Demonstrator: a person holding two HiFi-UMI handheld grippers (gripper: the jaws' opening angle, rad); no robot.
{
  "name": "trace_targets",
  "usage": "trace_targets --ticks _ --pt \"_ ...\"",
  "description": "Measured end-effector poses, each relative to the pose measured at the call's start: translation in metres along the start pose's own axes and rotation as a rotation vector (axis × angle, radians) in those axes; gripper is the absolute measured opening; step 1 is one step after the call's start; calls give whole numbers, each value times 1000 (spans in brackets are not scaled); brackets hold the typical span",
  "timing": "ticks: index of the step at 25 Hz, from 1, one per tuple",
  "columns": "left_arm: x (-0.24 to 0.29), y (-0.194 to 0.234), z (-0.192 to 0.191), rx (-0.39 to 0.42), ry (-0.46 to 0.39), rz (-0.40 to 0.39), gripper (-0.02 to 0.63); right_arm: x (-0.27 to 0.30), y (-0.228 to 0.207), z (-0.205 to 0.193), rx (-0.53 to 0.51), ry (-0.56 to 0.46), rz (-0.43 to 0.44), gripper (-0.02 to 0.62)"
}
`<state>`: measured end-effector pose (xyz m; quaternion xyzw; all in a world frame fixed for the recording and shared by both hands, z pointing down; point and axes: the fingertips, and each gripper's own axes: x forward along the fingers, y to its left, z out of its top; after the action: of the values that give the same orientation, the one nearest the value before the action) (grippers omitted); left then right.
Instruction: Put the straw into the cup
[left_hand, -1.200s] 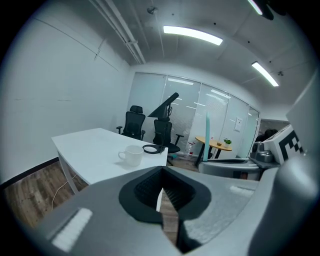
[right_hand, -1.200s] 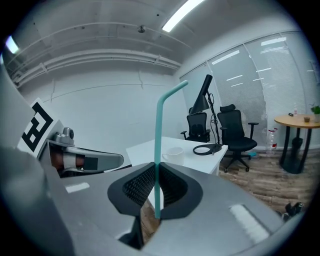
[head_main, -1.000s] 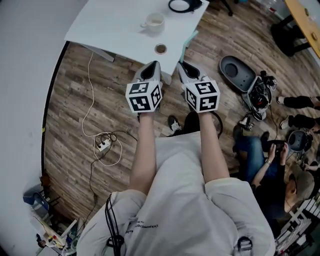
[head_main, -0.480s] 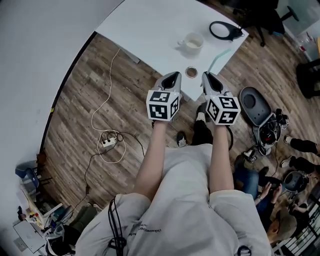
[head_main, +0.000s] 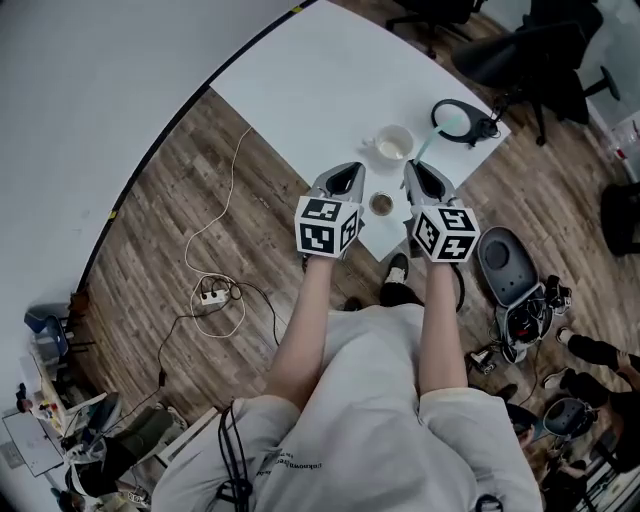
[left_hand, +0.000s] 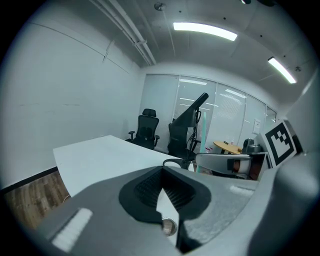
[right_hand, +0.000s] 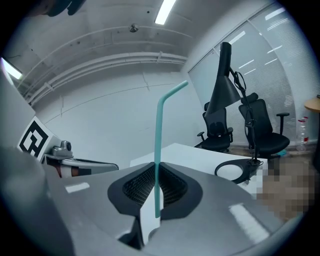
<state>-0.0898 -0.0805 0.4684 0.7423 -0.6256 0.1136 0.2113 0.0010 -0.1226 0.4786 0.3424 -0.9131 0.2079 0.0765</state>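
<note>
**Item under task.** The teal straw (right_hand: 158, 150) is clamped between the fingers of the right gripper (right_hand: 156, 172). It stands straight out past the fingertips, with its bent end farthest from them. Only a short stub shows on the near side of the fingers. In the head view the straw (head_main: 425, 150) runs forward from the right gripper (head_main: 420, 178) and passes just to the right of the cup (head_main: 393, 145). It is not in the cup.

**Receiving vessel.** The white cup stands upright on the white counter (head_main: 300, 90), mouth open, near the counter's edge and ahead of both grippers.

**Other gripper.** The left gripper (left_hand: 161, 172) has its fingers closed together with nothing between them. It is held level beside the right gripper and is not touching the cup.

**Surroundings.** A small brown disc (head_main: 381, 204) lies on the counter between the two grippers. A black ring lamp (head_main: 455, 120) sits beyond the cup to the right.

**Assessment.** The step in hand is carrying the straw to the cup, and insertion has not begun. The next move probably calls for shifting the right gripper leftward and tilting it so the free end points down into the cup's mouth. The fingers would then part. The cup may need steadying.
</note>
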Motion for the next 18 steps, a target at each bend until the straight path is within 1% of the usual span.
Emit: trace_targets --ticks 2,5,6,9,11,13,15,18 --pt "14 1 2 5 13 24 1 11 -12 3 10 11 18 48" --pt "27 5 6 67 34 95 0 24 -22 7 42 17 72 48" --pt "30 6 8 69 36 108 0 28 -24 7 43 19 91 48" --pt "40 11 11 23 36 121 0 38 -34 6 48 27 115 48" --pt "45 14 9 12 44 129 0 44 -42 6 67 27 120 48" --pt "48 18 1 0 62 135 0 46 -44 1 57 47 122 48" --pt "51 24 -5 -30 66 141 0 49 -47 -2 40 67 121 48" --pt "65 27 -6 -45 75 117 1 56 -58 6 58 54 101 48"
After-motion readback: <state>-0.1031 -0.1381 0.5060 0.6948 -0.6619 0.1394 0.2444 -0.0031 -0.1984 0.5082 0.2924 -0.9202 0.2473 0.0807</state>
